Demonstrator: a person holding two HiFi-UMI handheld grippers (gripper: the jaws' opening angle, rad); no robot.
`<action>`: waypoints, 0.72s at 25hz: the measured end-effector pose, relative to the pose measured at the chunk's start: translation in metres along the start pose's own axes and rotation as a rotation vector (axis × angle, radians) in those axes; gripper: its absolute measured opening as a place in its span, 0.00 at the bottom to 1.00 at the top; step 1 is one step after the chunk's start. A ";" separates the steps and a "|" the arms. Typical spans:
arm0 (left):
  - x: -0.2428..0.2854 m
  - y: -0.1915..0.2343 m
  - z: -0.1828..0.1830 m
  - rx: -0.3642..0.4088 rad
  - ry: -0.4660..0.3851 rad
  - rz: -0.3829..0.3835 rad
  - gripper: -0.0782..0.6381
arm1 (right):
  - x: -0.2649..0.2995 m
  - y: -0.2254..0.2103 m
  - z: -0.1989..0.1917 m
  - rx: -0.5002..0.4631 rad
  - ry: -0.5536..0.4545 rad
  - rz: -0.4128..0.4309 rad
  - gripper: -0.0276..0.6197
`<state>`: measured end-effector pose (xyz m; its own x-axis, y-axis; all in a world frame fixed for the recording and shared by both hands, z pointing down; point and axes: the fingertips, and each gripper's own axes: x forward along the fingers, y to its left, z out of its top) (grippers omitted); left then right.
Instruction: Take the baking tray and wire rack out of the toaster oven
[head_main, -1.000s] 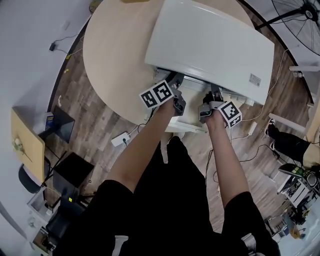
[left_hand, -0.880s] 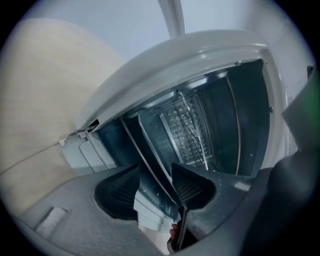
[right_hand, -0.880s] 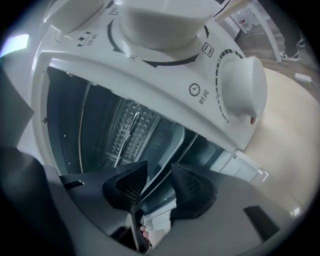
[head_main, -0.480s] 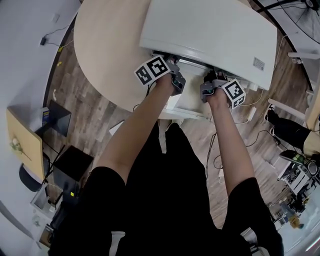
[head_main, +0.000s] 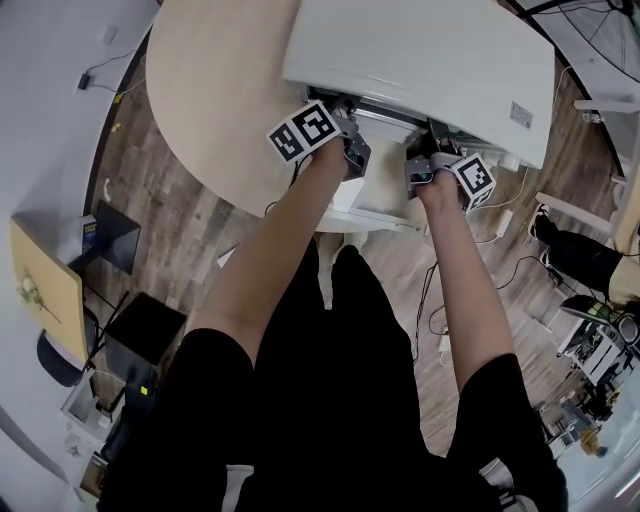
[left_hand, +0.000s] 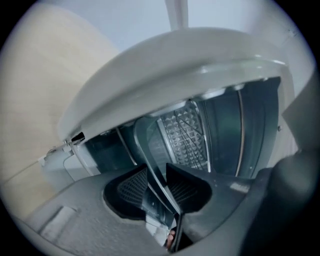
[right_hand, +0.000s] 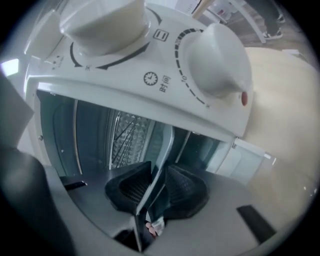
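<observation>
A white toaster oven (head_main: 420, 60) stands on a round beige table (head_main: 215, 100), its front facing me. Both grippers reach into its open mouth. In the left gripper view the thin metal rim of the baking tray (left_hand: 150, 145) runs between the pads of my left gripper (left_hand: 159, 170). On the other side my right gripper (right_hand: 157, 182) holds the tray's rim (right_hand: 162, 155) the same way. Both pairs of jaws have just been closing, and their pads press the rim. Deeper in the cavity I see the bars of the wire rack (left_hand: 187, 132).
Two white knobs (right_hand: 215, 60) sit just above the opening beside my right gripper. The table's edge (head_main: 235, 195) curves below my left arm. Cables and a power strip (head_main: 232, 255) lie on the wooden floor, and a fan (head_main: 600, 30) stands at the far right.
Both grippers stay at the oven's mouth. The right one has rolled a little. The head camera has shifted, so the oven sits slightly higher in the picture.
</observation>
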<state>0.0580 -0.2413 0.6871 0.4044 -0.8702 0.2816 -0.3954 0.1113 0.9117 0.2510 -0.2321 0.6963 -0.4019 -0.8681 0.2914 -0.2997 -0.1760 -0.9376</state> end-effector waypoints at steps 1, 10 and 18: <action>-0.002 0.000 -0.002 -0.002 -0.003 0.000 0.27 | -0.003 -0.001 -0.001 0.005 0.000 0.001 0.17; -0.033 0.011 -0.021 -0.074 -0.013 0.014 0.26 | -0.030 -0.011 -0.019 0.003 0.063 -0.009 0.17; -0.061 0.015 -0.039 -0.100 -0.030 0.023 0.24 | -0.057 -0.020 -0.033 -0.001 0.097 -0.030 0.17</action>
<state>0.0593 -0.1677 0.6954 0.3710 -0.8805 0.2950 -0.3190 0.1775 0.9310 0.2513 -0.1636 0.7047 -0.4744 -0.8136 0.3361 -0.3137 -0.2005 -0.9281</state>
